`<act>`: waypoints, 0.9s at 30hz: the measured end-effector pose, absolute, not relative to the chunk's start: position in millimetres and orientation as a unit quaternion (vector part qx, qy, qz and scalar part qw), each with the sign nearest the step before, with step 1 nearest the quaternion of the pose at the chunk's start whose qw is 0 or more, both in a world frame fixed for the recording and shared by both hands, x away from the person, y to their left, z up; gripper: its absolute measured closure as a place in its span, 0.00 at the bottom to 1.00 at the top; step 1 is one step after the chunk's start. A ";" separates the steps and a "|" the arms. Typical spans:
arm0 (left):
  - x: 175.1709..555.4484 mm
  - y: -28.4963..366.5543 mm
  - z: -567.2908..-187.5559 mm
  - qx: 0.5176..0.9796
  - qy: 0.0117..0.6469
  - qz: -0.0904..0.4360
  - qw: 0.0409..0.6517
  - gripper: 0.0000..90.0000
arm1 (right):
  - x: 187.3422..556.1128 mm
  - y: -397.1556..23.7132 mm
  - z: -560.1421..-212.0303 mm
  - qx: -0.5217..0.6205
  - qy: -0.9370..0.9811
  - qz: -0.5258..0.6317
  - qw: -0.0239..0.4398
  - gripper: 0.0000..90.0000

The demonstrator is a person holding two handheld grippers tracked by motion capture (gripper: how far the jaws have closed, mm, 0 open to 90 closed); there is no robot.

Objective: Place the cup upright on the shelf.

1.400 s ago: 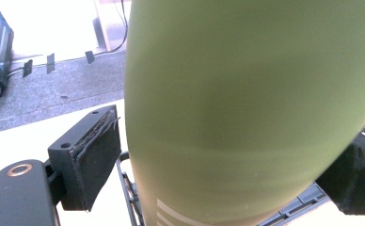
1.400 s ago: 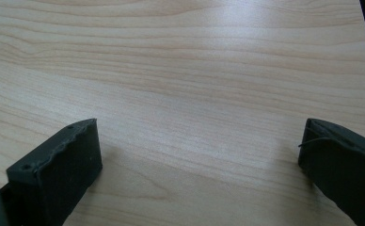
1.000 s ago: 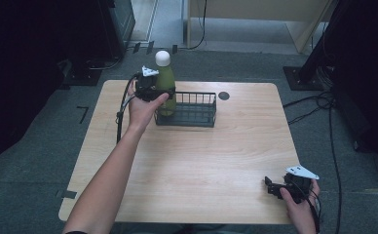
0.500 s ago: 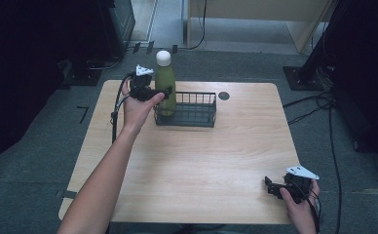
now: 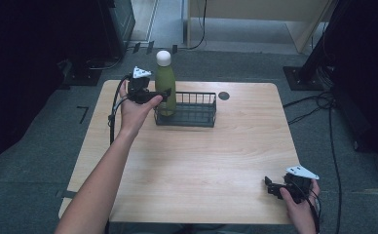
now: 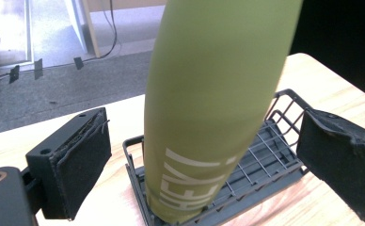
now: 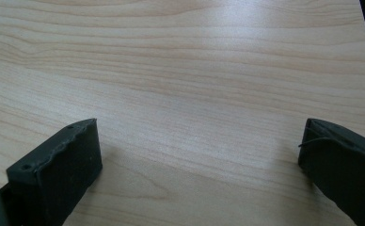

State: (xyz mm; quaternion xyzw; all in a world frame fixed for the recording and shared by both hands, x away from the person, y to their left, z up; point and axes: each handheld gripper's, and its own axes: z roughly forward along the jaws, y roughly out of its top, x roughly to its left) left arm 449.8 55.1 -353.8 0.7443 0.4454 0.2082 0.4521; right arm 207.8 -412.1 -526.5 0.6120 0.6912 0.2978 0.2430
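An olive-green bottle (image 5: 165, 88) with a white cap stands upright in the left end of a black wire basket (image 5: 193, 116) at the back of the wooden table (image 5: 201, 161). My left gripper (image 5: 161, 96) is level with the bottle's body, coming in from its left. In the left gripper view the bottle (image 6: 209, 108) rises between the two pads (image 6: 82, 160) with a gap on each side, and the basket (image 6: 274, 155) lies under it. These jaws have just been opening and stand open. My right gripper (image 5: 271, 187) rests at the table's front right, open over bare wood (image 7: 194, 174).
A small dark round hole (image 5: 223, 95) sits in the tabletop just right of the basket. Cables (image 5: 318, 105) trail on the grey floor to the right, and dark equipment stands at the back left.
The left gripper's jaws have spread away from the bottle and the hand has drawn back slightly to the left. The bottle stays standing in the basket. The right hand has not moved.
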 end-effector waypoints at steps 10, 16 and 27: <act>429.5 66.4 -356.2 0.746 0.443 0.210 0.451 0.04 | 207.8 -412.1 -526.5 0.612 0.691 0.298 0.243 0.00; 416.1 73.9 -360.9 0.745 0.442 0.205 0.454 0.04 | 207.8 -412.1 -526.5 0.612 0.691 0.298 0.243 0.00; 381.1 90.4 -378.0 0.747 0.436 0.203 0.459 0.03 | 207.8 -412.1 -526.5 0.612 0.691 0.298 0.243 0.00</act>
